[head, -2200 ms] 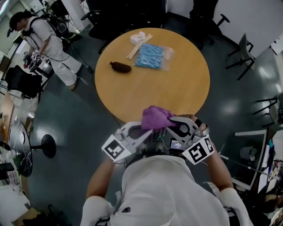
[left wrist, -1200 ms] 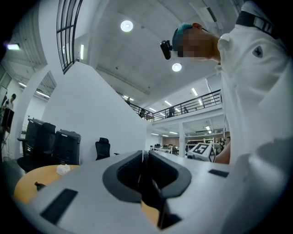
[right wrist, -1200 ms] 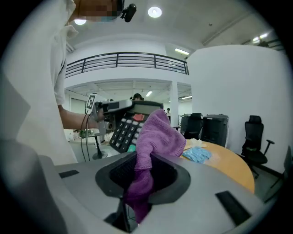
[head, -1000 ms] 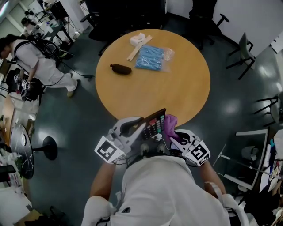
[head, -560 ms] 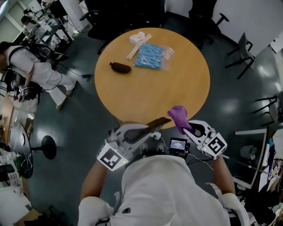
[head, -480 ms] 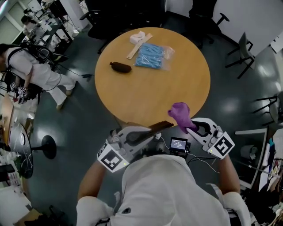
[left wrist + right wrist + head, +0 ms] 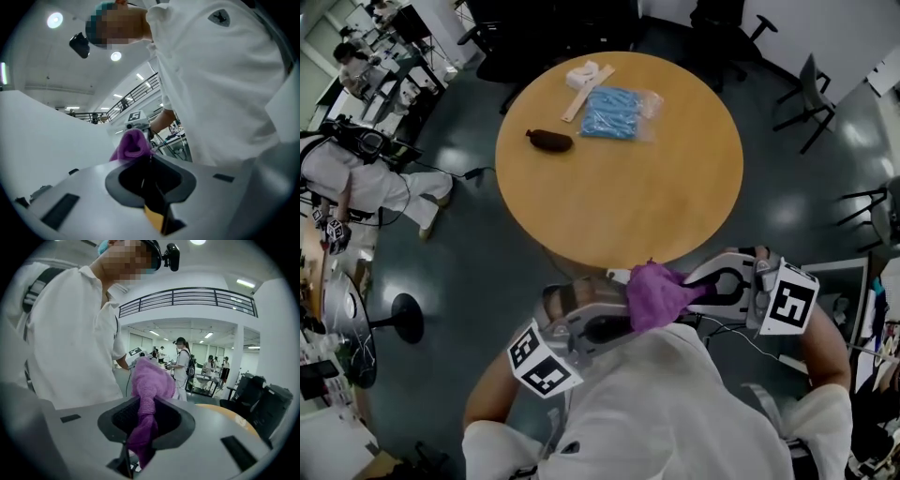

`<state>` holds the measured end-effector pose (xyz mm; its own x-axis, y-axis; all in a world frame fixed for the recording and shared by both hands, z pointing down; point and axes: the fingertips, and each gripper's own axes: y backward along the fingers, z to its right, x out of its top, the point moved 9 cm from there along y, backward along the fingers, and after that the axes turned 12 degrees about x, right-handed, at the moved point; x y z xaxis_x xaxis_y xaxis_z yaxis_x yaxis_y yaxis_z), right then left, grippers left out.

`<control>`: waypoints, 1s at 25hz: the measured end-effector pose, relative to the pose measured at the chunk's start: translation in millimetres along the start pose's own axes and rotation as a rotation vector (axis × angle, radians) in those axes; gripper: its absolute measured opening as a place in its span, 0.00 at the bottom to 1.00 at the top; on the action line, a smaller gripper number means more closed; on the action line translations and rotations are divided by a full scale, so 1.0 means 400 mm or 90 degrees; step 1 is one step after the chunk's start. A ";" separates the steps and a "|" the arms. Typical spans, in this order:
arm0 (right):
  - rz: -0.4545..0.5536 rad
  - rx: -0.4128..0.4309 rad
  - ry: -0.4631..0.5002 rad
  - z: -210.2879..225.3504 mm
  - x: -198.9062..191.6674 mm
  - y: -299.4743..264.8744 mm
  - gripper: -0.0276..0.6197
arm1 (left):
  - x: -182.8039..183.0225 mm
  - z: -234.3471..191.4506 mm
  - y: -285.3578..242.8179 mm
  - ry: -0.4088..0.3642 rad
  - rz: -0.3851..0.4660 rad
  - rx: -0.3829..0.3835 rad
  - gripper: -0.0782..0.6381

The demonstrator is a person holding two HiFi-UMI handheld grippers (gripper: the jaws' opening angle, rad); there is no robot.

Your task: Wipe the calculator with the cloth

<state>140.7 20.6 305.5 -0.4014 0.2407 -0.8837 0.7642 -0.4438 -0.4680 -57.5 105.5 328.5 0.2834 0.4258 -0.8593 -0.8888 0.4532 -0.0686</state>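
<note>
Just off the near edge of the round tabletop (image 7: 666, 187), close against the person's chest, the left hand-held gripper (image 7: 150, 161) is clamped on the calculator (image 7: 157, 213), which shows edge-on as a thin dark slab with an orange edge. The right hand-held gripper (image 7: 144, 404) pinches the purple cloth (image 7: 656, 295), which is bunched right at the calculator's far end. A blue bag (image 7: 614, 98) and a brown pouch (image 7: 551, 141) lie on the tabletop's far side.

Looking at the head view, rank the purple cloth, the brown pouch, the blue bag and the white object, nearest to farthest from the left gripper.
From the left gripper:
1. Purple cloth, right beside it.
2. Brown pouch, left side of the table.
3. Blue bag, farther back, middle.
4. White object, at the far edge.
</note>
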 end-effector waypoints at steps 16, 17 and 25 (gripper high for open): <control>0.100 0.114 -0.125 0.060 -0.085 -0.049 0.18 | 0.092 0.020 -0.020 -0.012 0.086 -0.050 0.18; 0.102 0.124 -0.136 0.062 -0.093 -0.056 0.18 | 0.097 0.019 -0.021 -0.011 0.092 -0.048 0.18; 0.126 0.217 -0.196 0.049 -0.159 -0.122 0.18 | 0.131 -0.009 -0.021 0.014 0.131 -0.020 0.18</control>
<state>119.0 10.0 384.4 -0.4356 -0.1199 -0.8921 0.6524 -0.7250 -0.2211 -36.5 121.0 282.4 0.0874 0.4890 -0.8679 -0.9381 0.3335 0.0935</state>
